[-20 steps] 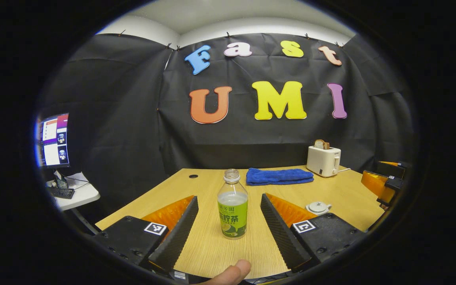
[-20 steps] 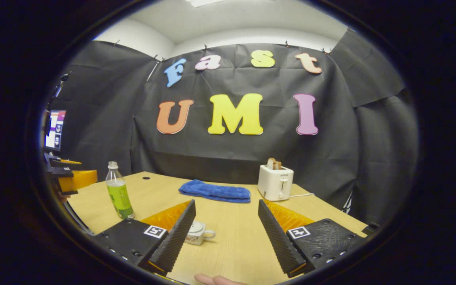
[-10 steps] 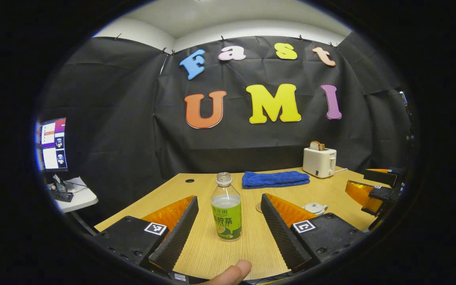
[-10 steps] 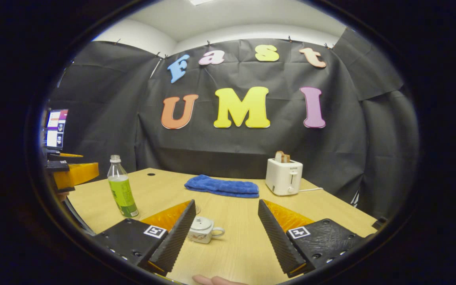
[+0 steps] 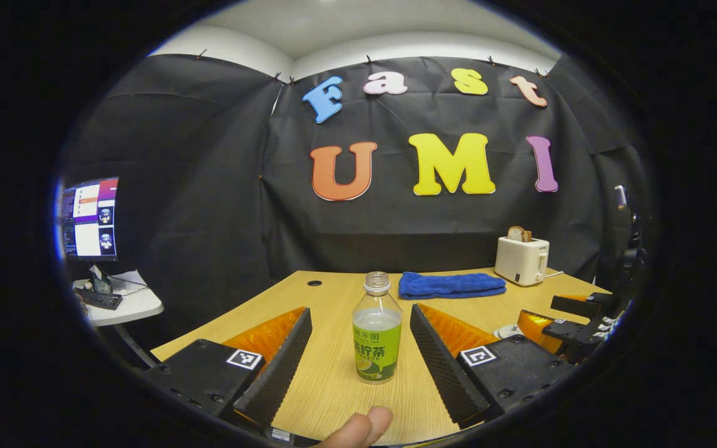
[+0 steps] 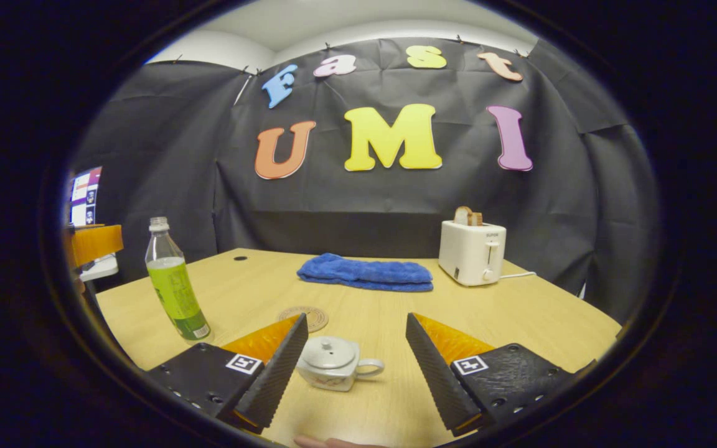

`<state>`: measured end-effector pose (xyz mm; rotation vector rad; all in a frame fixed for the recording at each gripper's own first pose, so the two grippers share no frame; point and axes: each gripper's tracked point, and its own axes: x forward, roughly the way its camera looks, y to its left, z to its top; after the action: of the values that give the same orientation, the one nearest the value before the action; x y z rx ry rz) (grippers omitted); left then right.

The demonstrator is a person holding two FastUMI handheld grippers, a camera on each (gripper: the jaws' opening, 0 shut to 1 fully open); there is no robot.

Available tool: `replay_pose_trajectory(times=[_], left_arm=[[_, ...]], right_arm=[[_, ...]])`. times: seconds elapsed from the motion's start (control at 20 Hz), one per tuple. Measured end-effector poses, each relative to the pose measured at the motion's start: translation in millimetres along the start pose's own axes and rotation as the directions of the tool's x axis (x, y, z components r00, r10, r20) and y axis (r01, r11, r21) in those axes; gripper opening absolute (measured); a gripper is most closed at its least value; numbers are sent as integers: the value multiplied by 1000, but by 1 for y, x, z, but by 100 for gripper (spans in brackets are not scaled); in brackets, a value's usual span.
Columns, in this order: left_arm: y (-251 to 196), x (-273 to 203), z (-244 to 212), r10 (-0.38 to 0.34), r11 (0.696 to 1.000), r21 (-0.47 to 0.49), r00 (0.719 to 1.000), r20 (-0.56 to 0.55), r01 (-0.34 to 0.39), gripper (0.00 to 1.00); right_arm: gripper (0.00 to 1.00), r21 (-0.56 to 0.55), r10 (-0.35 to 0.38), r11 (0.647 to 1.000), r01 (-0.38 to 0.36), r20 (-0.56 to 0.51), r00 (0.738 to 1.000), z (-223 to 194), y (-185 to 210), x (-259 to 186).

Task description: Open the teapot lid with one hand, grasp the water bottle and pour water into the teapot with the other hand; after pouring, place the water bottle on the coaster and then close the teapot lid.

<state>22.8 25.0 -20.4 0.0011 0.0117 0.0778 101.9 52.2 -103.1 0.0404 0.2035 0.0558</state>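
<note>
Up front in the left gripper view, the left gripper (image 5: 355,348) is spread wide, its fingers apart from the water bottle (image 5: 377,336) that stands upright and capless between them near the worktop's (image 5: 327,386) front edge; a fingertip (image 5: 361,428) shows at the bottom. Likewise the right gripper (image 6: 355,361) is spread, with the small white teapot (image 6: 333,363), lid on, standing just beside its left finger, not gripped. Beyond the teapot a round coaster (image 6: 304,317) lies flat toward the worktop's middle. Farther back a folded blue towel (image 6: 365,274) lies near the far edge, and a white toaster (image 6: 472,252) holding bread stands toward the far right corner, its cord trailing. Black cloth walls close the booth behind the light wood worktop, under a pale ceiling. Off the left side, a monitor (image 5: 88,218) glows above a small white side table (image 5: 125,305).
</note>
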Motion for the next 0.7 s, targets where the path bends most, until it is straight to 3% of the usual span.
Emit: replay_pose_trajectory(times=[0.3,0.35,0.45,0.5,0.65,0.7], left_arm=[[-14,0,-7,-75,997,-25,997,-18,74,99],[-14,0,-7,-78,997,-28,997,-19,77,99],[-11,0,-10,-67,998,-21,997,-27,66,99],[-11,0,-11,-65,998,-19,997,-35,65,100],[-11,2,-14,-61,998,-21,997,-44,61,99],[-13,1,-15,-64,998,-17,997,-47,63,99]], right_arm=[[87,-20,-13,1000,13,-28,1000,-11,8,25],[74,-20,-11,1000,10,-33,999,-15,11,25],[62,-4,-11,1000,11,-38,999,-18,13,27],[60,7,-5,1000,5,-35,999,-18,14,27],[40,-22,-5,1000,4,-31,1000,-18,18,27],[40,-44,-5,999,4,-29,1000,-18,20,28]])
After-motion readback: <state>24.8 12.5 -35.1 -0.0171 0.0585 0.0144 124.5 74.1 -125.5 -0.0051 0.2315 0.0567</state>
